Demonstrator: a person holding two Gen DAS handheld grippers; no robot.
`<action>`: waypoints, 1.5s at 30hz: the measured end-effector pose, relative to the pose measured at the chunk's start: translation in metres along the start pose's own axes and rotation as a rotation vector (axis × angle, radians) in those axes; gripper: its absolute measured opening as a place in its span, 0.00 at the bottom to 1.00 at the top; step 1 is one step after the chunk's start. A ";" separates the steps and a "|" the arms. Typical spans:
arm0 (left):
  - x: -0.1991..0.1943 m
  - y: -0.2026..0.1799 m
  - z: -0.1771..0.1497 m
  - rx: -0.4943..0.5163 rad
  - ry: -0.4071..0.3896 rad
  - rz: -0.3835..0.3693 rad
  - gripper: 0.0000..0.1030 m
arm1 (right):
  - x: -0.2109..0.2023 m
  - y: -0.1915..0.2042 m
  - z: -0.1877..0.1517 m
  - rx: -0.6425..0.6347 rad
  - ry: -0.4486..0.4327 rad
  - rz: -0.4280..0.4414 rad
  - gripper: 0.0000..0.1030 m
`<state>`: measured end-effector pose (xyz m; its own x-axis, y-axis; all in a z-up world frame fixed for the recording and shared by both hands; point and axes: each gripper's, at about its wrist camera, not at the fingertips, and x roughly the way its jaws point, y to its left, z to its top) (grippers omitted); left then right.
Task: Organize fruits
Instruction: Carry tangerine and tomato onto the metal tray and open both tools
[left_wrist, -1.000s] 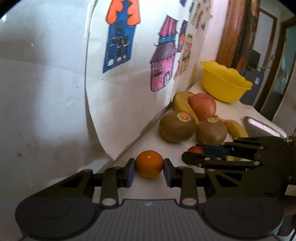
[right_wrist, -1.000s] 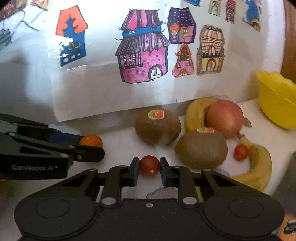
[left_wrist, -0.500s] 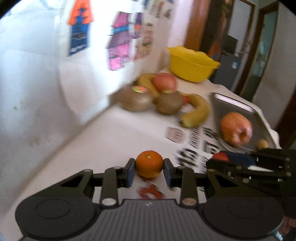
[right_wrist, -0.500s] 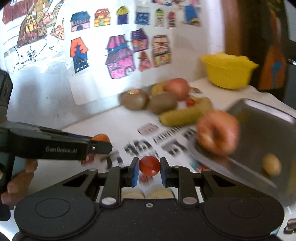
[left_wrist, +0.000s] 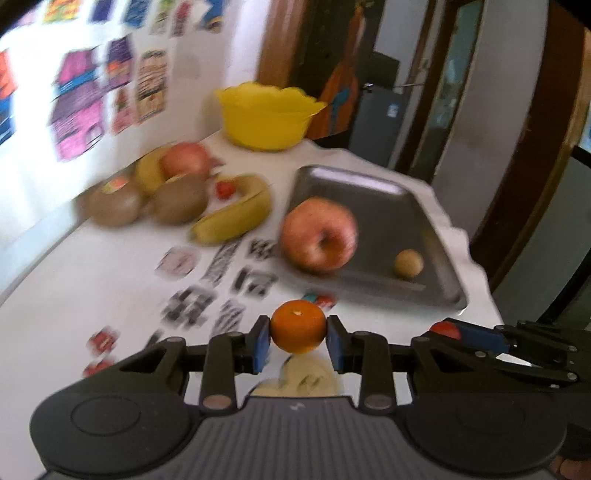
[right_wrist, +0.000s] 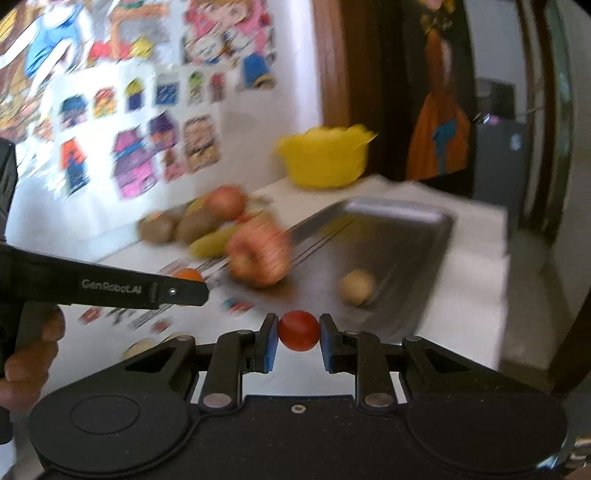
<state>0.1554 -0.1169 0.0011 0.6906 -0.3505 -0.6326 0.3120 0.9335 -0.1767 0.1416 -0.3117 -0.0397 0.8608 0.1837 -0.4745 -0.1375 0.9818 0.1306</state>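
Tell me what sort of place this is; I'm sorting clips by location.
Probably a home: coloured children's drawings on the white wall, a dark wooden door frame, and a white-covered table holding loose fruit, a yellow plastic bowl and a metal tray.

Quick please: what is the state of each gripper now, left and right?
Left gripper: closed on the small orange.
Right gripper: closed on the cherry tomato.
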 end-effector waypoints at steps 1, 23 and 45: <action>0.003 -0.006 0.006 0.009 -0.012 -0.004 0.34 | 0.000 -0.006 0.003 0.000 -0.014 -0.019 0.25; 0.073 -0.065 0.038 0.129 -0.031 -0.047 0.34 | 0.051 -0.055 0.006 -0.001 -0.002 -0.069 0.25; 0.027 -0.057 0.018 0.094 -0.076 -0.056 0.74 | -0.017 -0.034 -0.004 0.044 -0.070 -0.128 0.79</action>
<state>0.1676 -0.1804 0.0076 0.7170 -0.4096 -0.5640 0.4087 0.9025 -0.1359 0.1295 -0.3479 -0.0401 0.9022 0.0522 -0.4281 -0.0046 0.9938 0.1115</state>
